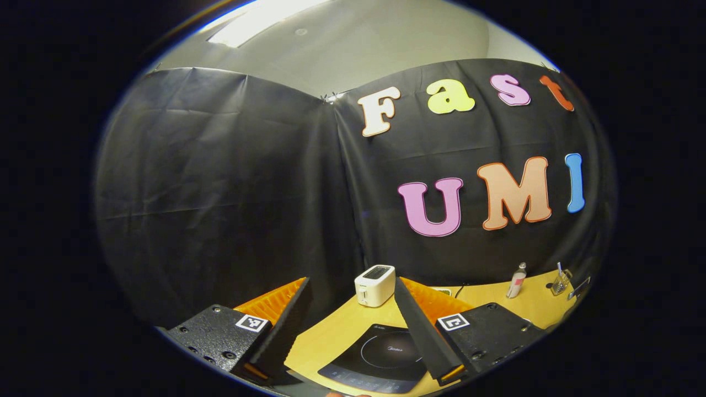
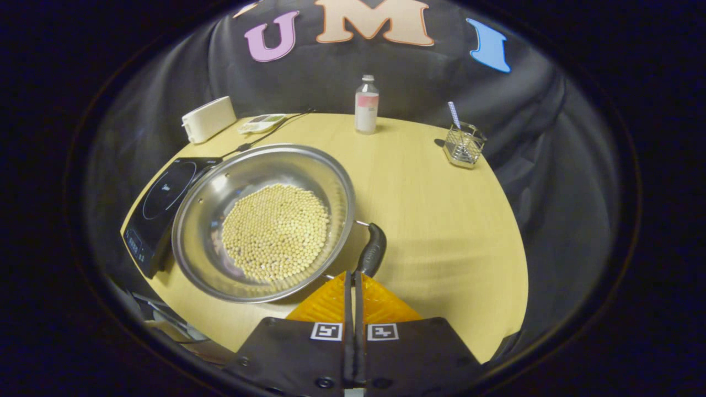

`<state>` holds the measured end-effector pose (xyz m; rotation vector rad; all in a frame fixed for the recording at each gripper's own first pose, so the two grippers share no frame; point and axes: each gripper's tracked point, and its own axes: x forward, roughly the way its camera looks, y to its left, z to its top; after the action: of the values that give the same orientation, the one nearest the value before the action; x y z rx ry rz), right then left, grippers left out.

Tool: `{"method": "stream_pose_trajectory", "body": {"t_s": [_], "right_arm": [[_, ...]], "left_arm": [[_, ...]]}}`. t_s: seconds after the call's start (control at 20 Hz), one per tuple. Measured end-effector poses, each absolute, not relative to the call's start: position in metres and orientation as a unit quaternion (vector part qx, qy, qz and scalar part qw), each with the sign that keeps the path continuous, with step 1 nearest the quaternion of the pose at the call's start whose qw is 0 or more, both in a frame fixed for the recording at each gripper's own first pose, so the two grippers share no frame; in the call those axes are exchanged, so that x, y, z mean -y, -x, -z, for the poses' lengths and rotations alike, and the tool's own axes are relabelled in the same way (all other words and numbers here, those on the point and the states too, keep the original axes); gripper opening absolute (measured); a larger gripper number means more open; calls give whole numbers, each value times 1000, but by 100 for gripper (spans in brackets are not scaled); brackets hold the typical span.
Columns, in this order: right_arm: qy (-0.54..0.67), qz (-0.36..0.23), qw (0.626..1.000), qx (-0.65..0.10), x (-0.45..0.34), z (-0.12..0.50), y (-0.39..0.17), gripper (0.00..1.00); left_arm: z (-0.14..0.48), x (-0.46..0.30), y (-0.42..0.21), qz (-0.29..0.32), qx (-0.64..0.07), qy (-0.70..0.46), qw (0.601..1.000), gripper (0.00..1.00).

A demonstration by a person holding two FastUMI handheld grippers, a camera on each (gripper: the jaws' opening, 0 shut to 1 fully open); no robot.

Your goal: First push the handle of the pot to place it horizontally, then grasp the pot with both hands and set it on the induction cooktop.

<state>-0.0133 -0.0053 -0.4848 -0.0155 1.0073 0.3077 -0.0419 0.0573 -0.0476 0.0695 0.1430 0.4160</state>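
Note:
A steel pot (image 2: 205,199) with a bed of pale beans (image 2: 276,231) sits on the yellow table (image 2: 441,220), its left rim overlapping the black induction cooktop (image 2: 160,204). The pot's black side handle (image 2: 373,249) sticks out on the right of the rim. My right gripper (image 2: 353,274) is shut with nothing between its fingers, and its tips sit at the lower end of that handle. In the left gripper view, my left gripper (image 1: 352,282) is open and raised, with the cooktop (image 1: 380,350) below and between its fingers.
A white toaster (image 2: 208,118) (image 1: 375,285) stands at the back behind the cooktop, with a small white device (image 2: 262,123) and a cable beside it. A bottle (image 2: 366,105) and a wire holder (image 2: 464,144) stand at the far right. The table's curved edge runs close on the right.

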Motion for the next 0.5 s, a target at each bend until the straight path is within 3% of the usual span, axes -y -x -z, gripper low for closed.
{"method": "stream_pose_trajectory", "body": {"t_s": [0.5], "right_arm": [[-9, -97, 878, -468, 18, 471, -1, 2]], "left_arm": [[83, -34, -2, -141, -95, -26, 985, 96]]}}
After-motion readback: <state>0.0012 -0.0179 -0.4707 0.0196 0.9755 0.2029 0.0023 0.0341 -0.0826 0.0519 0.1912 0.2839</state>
